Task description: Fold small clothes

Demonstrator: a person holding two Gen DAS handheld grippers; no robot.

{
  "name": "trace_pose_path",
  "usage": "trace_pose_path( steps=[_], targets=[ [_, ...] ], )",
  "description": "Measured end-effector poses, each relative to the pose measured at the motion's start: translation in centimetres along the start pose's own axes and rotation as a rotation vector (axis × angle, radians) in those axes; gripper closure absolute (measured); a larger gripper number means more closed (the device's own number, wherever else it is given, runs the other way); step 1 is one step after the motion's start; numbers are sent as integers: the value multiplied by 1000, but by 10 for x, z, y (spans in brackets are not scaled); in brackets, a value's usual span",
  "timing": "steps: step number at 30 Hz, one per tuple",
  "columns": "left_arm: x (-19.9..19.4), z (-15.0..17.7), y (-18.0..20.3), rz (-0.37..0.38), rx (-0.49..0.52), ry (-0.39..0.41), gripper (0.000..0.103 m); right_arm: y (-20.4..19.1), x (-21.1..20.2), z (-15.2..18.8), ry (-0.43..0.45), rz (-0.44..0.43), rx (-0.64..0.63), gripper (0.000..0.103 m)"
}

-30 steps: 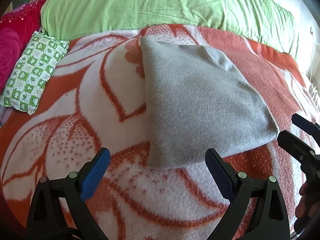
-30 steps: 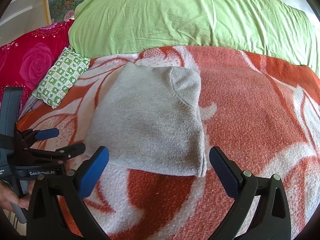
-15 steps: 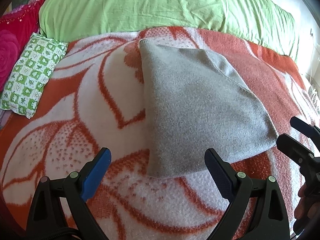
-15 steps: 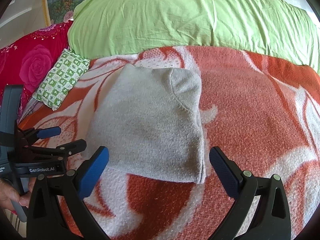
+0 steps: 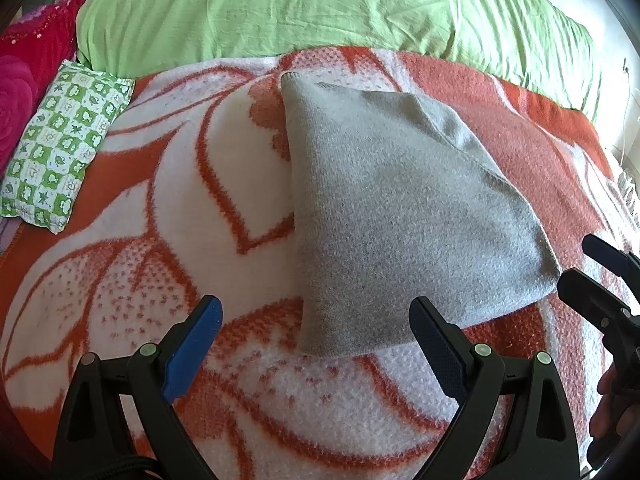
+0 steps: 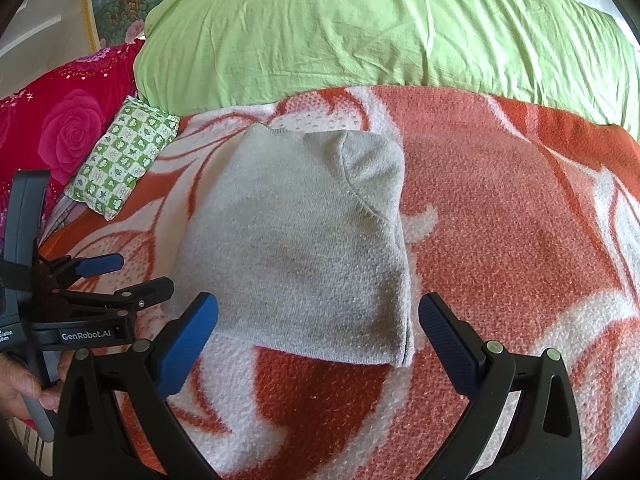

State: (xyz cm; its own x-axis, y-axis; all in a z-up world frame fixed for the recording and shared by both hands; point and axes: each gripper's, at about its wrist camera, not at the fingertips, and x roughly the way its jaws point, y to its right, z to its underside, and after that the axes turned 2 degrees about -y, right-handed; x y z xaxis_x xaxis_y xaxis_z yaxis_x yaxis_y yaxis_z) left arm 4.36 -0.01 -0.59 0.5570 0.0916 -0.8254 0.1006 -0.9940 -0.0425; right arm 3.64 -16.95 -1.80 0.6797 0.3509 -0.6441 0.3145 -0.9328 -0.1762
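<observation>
Big bed with an orange-and-white blanket (image 5: 160, 208), and the folded grey garment (image 5: 400, 220) lies flat on it. Left hand-held gripper (image 5: 316, 344) and right hand-held gripper (image 6: 318, 334) both hover spread wide, holding nothing.

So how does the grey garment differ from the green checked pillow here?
The grey garment is plain knit, larger, folded flat mid-blanket; the green checked pillow is patterned, smaller, plump, at the blanket's left edge by the red rose cushion. Both lie untouched by the open grippers.
</observation>
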Motion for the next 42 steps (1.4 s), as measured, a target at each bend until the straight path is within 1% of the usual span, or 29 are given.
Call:
trace_pose_path(
  steps=[14,25,42],
  targets=[
    [2,-3,-2,11,-12,-11,8,1,4,-5,-4,-7,1,3],
    [4,-7,-5,4,-25,-16,8,1,5,-6,-8,-13,9,3],
    [2,-6,0,9,-9,-16,8,5,3,-8,-4,-12,26,2]
  ],
)
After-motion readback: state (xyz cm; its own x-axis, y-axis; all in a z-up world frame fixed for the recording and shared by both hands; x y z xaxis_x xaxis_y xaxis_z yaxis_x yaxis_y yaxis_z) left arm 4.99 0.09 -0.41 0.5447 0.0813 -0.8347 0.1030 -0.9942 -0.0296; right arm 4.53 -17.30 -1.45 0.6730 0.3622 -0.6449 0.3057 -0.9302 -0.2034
